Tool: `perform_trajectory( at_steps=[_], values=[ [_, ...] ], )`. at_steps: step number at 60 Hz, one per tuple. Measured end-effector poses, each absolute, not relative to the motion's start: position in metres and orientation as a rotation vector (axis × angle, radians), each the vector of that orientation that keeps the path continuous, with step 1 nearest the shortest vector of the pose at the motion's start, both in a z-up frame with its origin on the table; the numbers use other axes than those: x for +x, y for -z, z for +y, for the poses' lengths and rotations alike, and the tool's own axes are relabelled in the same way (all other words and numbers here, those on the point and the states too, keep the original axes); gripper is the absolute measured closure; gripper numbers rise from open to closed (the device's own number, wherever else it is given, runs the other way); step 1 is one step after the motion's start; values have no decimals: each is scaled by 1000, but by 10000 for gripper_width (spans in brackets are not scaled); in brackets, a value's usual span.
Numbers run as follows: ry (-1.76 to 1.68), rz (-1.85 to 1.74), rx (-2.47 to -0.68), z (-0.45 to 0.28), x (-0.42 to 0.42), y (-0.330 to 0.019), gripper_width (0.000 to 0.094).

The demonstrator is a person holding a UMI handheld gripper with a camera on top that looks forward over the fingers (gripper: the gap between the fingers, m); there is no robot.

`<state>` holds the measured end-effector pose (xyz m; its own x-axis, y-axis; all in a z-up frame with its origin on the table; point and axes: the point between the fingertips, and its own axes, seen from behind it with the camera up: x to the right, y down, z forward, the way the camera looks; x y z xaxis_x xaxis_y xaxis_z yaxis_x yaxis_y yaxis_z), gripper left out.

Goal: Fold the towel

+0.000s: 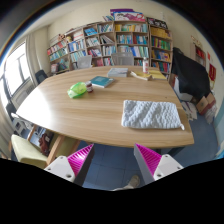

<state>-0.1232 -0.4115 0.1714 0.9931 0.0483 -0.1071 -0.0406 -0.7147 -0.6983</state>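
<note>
Jaws: we are holding them released, spread wide apart, with nothing between them.
Gripper (113,160): we are hovering it off the near edge of the tabletop, well short of everything lying on it.
Pads: we are seeing a magenta pad (80,157) on the inner face of one finger and its twin on the other, both tilting inward toward the top.
Towel (152,113): we are looking at it lying flat on the tabletop near the right end, close to the near edge, beyond the fingers and a little right of them; it is showing fine grey-blue stripes on white and a roughly rectangular outline, and whether it is a single layer we cannot tell.
Table (70,115): we are facing a long wooden one with rounded corners, running away from us toward the far wall.
Green object (77,90): it is sitting toward the left side of the tabletop, well apart from the towel; what it is we cannot tell.
Book (101,82): a blue-covered one is lying near the far edge, just beyond the green object.
Bookshelves (112,42): they are lining the far wall, packed with books.
Chair (29,150): a pale seat is standing by the near left corner of the table.
</note>
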Motion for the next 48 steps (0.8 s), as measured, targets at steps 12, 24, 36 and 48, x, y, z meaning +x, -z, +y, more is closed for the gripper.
perform_trajectory(
  at_steps=[12, 24, 36, 48],
  values=[
    [-176, 4, -2338, -396, -145, -167, 101],
    [-141, 39, -2335, -326, -110, -130, 103],
    [-73, 47, -2359, -236, -87, -72, 104],
    [-12, -23, -2363, -167, -72, -16, 109]
  ],
)
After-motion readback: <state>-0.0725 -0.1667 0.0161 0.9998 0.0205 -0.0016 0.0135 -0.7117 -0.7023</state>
